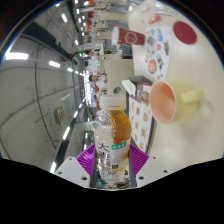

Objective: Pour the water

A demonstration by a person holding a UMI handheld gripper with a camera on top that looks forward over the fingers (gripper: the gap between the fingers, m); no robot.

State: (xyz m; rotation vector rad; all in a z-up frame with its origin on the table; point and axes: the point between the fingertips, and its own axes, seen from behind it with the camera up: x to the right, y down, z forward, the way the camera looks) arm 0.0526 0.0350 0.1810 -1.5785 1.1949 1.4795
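Note:
My gripper (112,165) is shut on a clear plastic bottle (112,130) with a white and green label and amber liquid in its upper part. Both purple pads (88,157) press on its sides. The bottle points away from me, tilted with the view. A peach-coloured mug (168,100) with a yellow handle stands on the white table (185,140) just beyond and to the right of the bottle's top, its open mouth facing the bottle.
A red cup (128,37) and a card with coloured round pictures (160,45) lie farther along the table. A small box (135,88) stands beside the mug. The ceiling with strip lights (40,70) fills the left side.

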